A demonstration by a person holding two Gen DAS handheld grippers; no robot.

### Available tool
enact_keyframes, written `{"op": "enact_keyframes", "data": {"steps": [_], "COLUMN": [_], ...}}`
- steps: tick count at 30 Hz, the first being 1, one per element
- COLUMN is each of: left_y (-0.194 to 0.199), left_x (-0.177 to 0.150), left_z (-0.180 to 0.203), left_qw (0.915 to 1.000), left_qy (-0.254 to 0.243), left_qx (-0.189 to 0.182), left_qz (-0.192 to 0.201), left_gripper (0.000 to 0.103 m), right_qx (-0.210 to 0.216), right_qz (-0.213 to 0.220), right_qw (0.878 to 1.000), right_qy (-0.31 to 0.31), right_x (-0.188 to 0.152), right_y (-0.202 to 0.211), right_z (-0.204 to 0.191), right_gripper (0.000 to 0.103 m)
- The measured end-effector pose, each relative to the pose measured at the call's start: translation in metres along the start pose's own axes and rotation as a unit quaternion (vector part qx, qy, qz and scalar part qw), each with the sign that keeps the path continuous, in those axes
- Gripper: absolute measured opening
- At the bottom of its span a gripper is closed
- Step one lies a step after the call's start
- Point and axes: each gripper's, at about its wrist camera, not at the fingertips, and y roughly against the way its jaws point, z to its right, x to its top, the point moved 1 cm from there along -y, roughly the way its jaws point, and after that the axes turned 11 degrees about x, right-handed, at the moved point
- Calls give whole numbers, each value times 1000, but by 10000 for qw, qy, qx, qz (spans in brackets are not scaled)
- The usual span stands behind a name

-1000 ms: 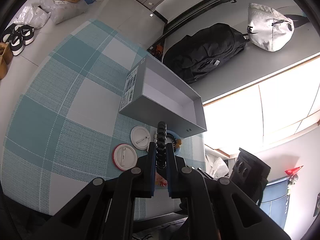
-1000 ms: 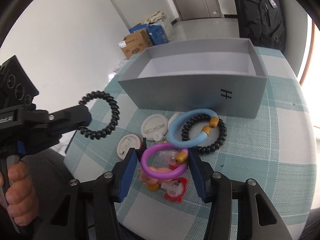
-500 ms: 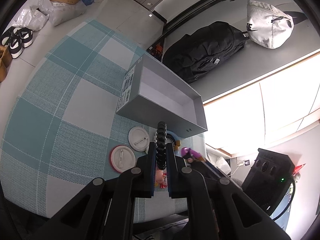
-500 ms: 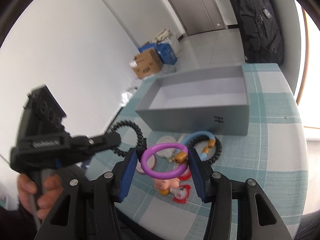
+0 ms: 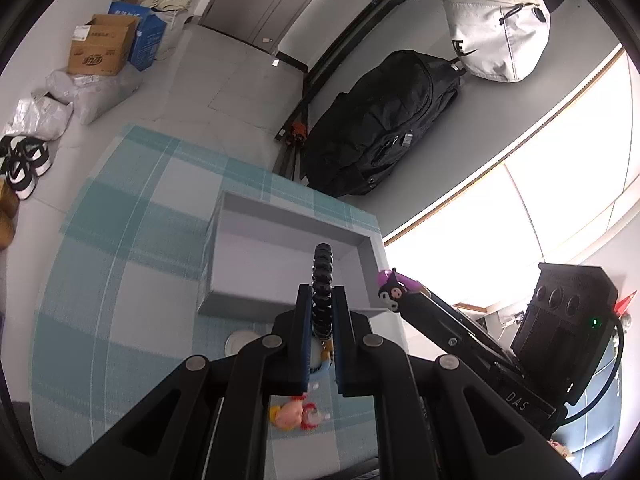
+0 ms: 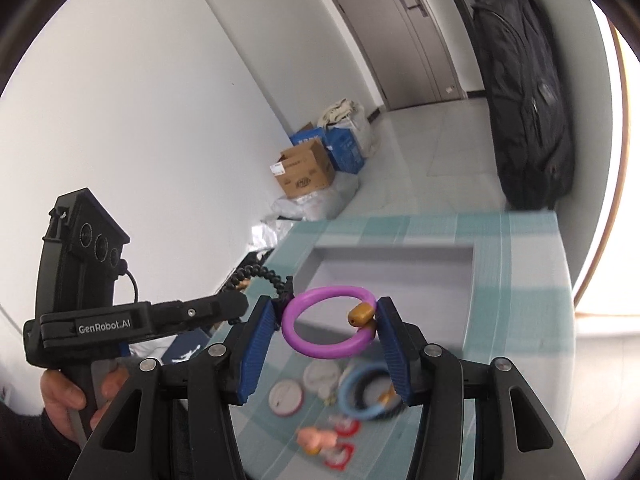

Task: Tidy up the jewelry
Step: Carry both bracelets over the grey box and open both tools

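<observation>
Two bracelets held above the grey box

We list: the left gripper (image 5: 321, 304) clenched on a black coiled bracelet (image 5: 322, 280), raised over the open grey box (image 5: 280, 256) on the teal checked surface (image 5: 120, 264). The right gripper (image 6: 328, 322) clamps a purple ring bracelet (image 6: 320, 322) with an amber bead (image 6: 361, 314), also in the air before the box. We read "GenRobot.AI" on the left handle (image 6: 104, 326) and "DAS" on the right gripper's body (image 5: 516, 402). A blue ring (image 6: 370, 390), white badges (image 6: 286, 398) and a pink figure (image 6: 316, 438) lie on the surface near the box.
</observation>
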Motion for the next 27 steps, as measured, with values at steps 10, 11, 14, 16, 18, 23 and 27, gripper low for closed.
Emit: {"op": "enact_keyframes", "data": {"steps": [10,11,14,16,18,23,27], "left_y": [-37,-42,-50,-55,-61,-69,-70], "left_x": [23,24,25,25,23,20,23], "left_z": [-1,-4,-5,-6,-8,-10,-10], "left_qw": [9994,9993,9988,9983,9979,9969,9967], "left_qy": [-209,-170,-194,-236,-253,-201,-154], "left_qx": [77,84,145,108,97,41,-155], "left_qz": [-267,-324,-421,-515,-596,-765,-778], "left_gripper": [5,5,5,5,5,5,5], "right_qx": [-58,-68,-84,-30,-52,-49,-122], "right_qz": [-76,-82,-134,-186,-221,-417,-468], "right_qw": [9999,9999,9994,9986,9985,9974,9962], "right_qy": [-51,-85,-321,-496,-498,-594,-726], "right_x": [27,26,24,23,23,20,17], "right_y": [-30,-32,-38,-41,-42,-51,-56], "right_z": [41,45,58,64,66,71,74], "right_gripper": [51,51,51,51,51,51,55]}}
